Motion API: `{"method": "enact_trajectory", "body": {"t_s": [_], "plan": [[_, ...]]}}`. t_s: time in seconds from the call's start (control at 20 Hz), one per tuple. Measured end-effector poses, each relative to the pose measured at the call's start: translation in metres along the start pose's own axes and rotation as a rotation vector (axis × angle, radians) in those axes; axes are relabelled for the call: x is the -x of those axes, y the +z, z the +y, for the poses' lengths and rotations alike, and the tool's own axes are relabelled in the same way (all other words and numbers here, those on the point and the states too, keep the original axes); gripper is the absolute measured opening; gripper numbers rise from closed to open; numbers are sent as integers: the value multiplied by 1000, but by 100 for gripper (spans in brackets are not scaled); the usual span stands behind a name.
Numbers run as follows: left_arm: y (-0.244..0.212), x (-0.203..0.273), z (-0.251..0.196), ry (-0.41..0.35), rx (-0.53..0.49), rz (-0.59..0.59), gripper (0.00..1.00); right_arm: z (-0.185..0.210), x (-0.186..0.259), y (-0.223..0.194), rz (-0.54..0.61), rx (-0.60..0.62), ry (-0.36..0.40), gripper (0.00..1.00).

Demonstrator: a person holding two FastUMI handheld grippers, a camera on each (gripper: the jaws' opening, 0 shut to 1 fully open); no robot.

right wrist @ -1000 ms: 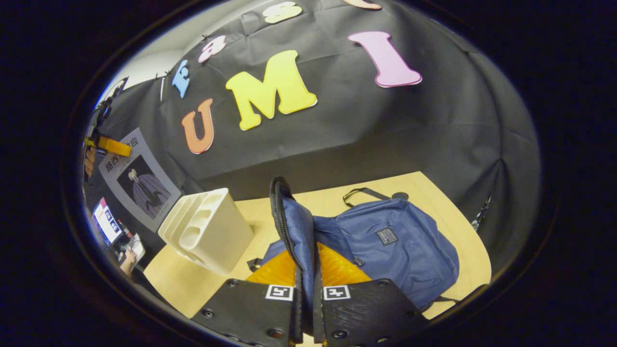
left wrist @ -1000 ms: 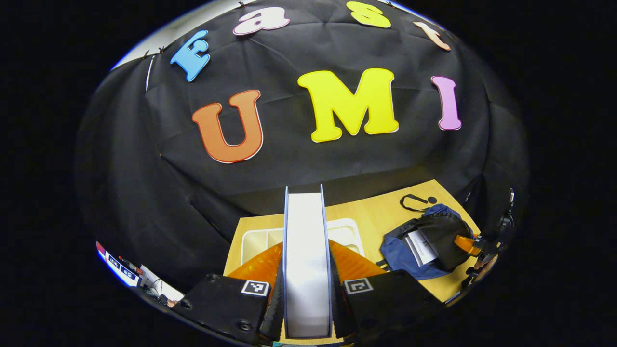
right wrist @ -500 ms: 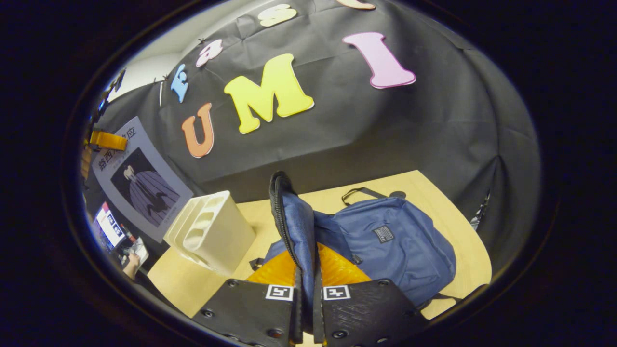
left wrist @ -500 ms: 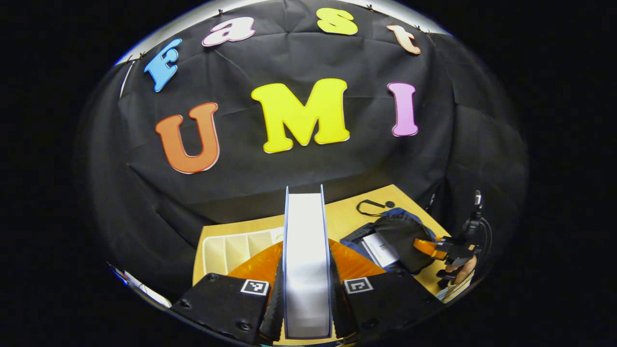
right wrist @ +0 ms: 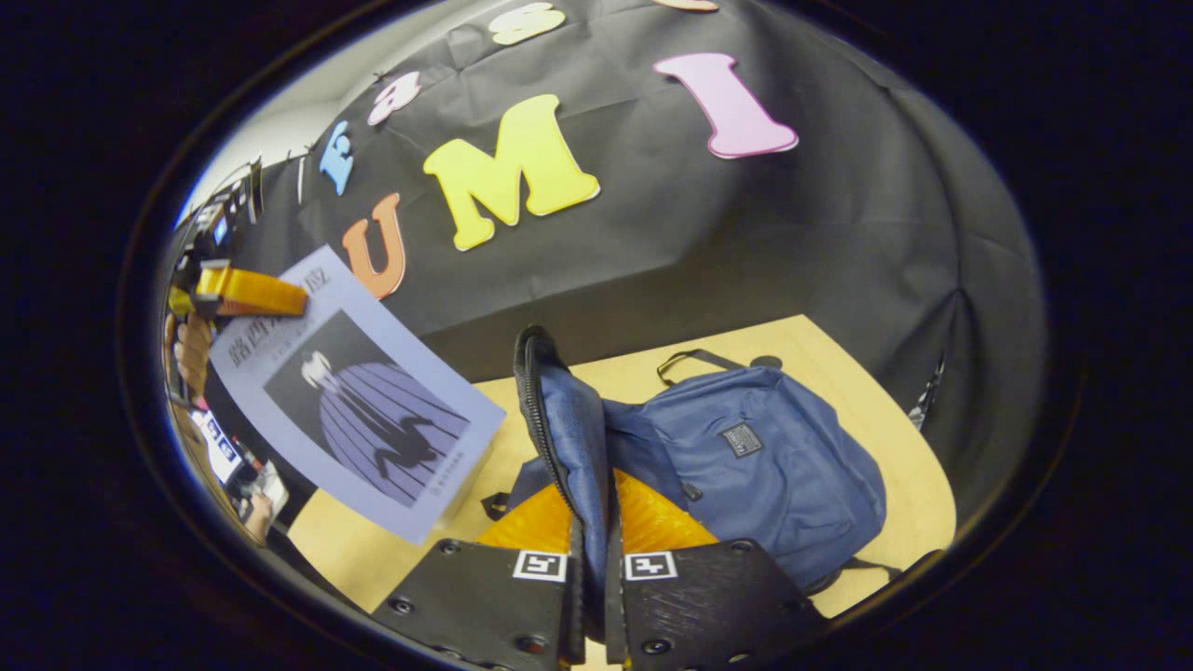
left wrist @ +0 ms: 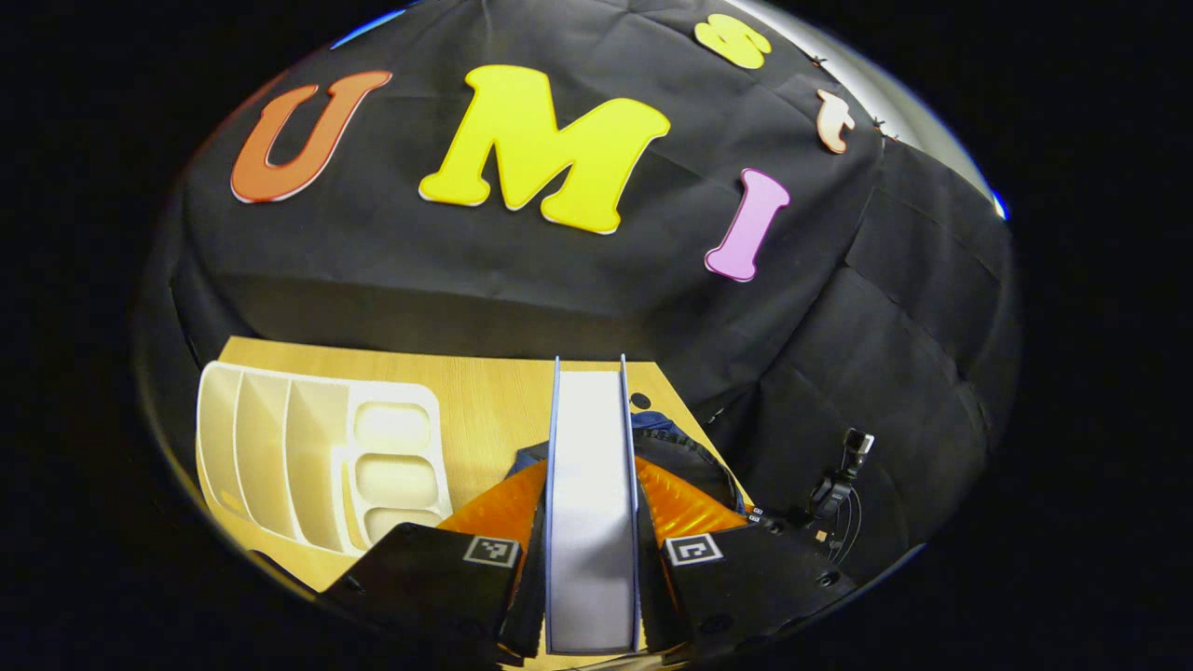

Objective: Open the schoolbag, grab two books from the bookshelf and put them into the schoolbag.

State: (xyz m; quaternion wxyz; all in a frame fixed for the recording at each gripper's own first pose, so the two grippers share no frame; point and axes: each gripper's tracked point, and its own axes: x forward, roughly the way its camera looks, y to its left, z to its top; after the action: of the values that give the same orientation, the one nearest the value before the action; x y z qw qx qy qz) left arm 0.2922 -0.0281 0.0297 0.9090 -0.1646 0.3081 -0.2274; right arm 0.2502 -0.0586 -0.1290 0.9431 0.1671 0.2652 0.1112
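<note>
The left gripper [left wrist: 591, 596] has its jaws clamped on a book [left wrist: 591, 503], seen page-edge on in the left gripper view, its long axis running straight away from the jaws. In the right gripper view the same book [right wrist: 359, 410] hangs in the air at the left, cover facing the camera and tilted, its lower corner dipping toward the schoolbag [right wrist: 746, 475]. The right gripper [right wrist: 593, 596] has its jaws closed on the bag's flap [right wrist: 564, 438], holding the zipped edge up so the mouth stays open. The bag lies on the tabletop [right wrist: 839, 373], with the white bookshelf [left wrist: 317, 457] to its left. To do this step well, I judge the book should go in lower edge first, lined up with the opening, while the right gripper keeps the flap raised and taut so the cover does not snag on the zipper.
</note>
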Motion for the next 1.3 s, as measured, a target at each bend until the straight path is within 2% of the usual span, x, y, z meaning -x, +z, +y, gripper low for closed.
{"method": "enact_trajectory", "body": {"t_s": [0.15, 0.3, 0.45, 0.7, 0.8, 0.85, 0.9, 0.95, 1.0, 1.05, 1.3], "plan": [[-10, -20, 17, 2, 95, -22, 43, 6, -1, 6, -11, -70, 6, 8], [-31, -39, 37, 19, 190, -15, 43, 8, -3, 11, -20, -86, -3, 8], [-40, -56, 36, -49, 318, -37, 43, 13, -1, 11, -39, -56, 7, 8], [-57, -88, 37, -97, 476, -75, 43, 11, 5, 21, -79, -67, -11, 8], [-72, -101, 33, -107, 494, -42, 43, 5, 11, 27, -111, -35, -49, 8], [-79, -106, 30, -102, 488, -24, 43, 9, 16, 28, -119, -26, -38, 8], [-80, -107, 21, -126, 492, -25, 48, 14, 21, 25, -124, -18, -24, 8], [-80, -115, 11, -139, 483, -20, 43, 17, 22, 23, -125, -3, -20, 8], [-79, -120, 7, -137, 468, -31, 48, 18, 23, 20, -127, 22, -20, 8], [-77, -125, 6, -139, 469, -43, 43, 20, 26, 20, -132, 43, -19, 8], [-70, -153, 14, -142, 502, -83, 43, 27, 31, 21, -139, 92, -6, 8]]}}
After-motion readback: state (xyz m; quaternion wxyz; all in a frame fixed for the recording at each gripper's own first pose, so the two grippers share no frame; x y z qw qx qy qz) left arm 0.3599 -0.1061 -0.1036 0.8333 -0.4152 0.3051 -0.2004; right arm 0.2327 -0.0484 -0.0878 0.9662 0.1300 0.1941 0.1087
